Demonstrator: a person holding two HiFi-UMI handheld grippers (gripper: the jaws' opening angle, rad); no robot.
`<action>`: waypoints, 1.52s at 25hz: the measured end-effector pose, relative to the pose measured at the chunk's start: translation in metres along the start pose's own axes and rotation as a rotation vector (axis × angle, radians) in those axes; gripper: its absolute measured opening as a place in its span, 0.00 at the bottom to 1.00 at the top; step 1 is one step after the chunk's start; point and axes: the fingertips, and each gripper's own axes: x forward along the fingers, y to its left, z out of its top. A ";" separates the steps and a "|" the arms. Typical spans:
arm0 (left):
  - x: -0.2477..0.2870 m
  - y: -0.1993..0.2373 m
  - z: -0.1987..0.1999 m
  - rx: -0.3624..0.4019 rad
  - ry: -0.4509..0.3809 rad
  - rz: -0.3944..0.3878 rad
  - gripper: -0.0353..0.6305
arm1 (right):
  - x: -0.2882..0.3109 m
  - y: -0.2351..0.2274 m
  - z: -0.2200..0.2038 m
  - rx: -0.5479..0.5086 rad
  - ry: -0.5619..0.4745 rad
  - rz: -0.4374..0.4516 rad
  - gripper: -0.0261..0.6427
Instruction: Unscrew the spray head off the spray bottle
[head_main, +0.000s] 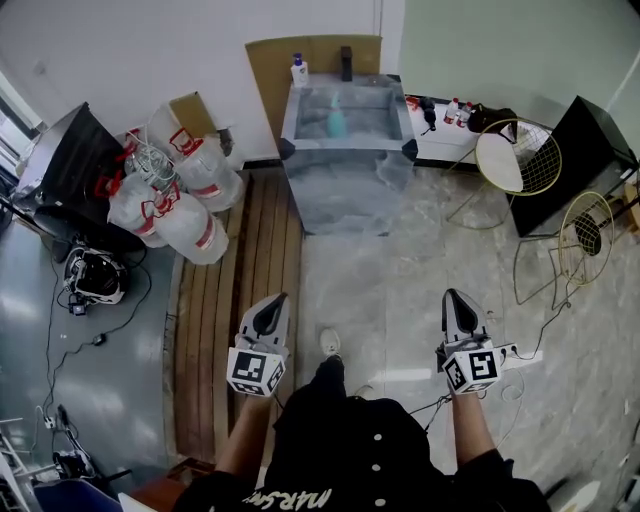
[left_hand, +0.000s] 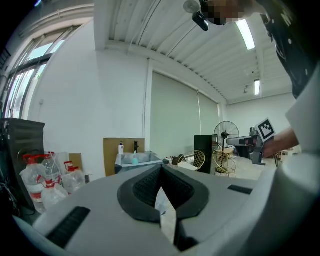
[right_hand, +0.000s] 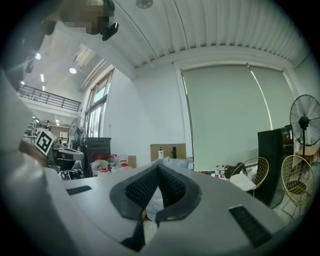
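Head view puts the teal spray bottle (head_main: 337, 122) on a grey marbled table (head_main: 345, 195), well ahead of both grippers and roughly between their lines. Ahead and to the left of the left gripper (head_main: 277, 300) we see a heap of big water jugs (head_main: 180, 195). Ahead and to the right of the right gripper (head_main: 454, 295) stand wire chairs (head_main: 520, 158). Wooden planks (head_main: 250, 290) lie under the left gripper, and pale stone floor (head_main: 400, 300) runs from us to the table. We hold both grippers out level, side by side, pointed at the table, each with its jaws clamped together and empty.
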 end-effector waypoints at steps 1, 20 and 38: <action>0.009 0.009 0.004 -0.001 -0.006 -0.002 0.09 | 0.012 -0.003 0.002 0.001 0.001 -0.010 0.06; 0.134 0.131 0.028 -0.002 -0.011 -0.085 0.09 | 0.173 -0.023 0.033 0.008 -0.022 -0.099 0.06; 0.251 0.182 0.032 0.006 0.026 -0.046 0.09 | 0.300 -0.086 0.015 0.032 -0.002 -0.091 0.06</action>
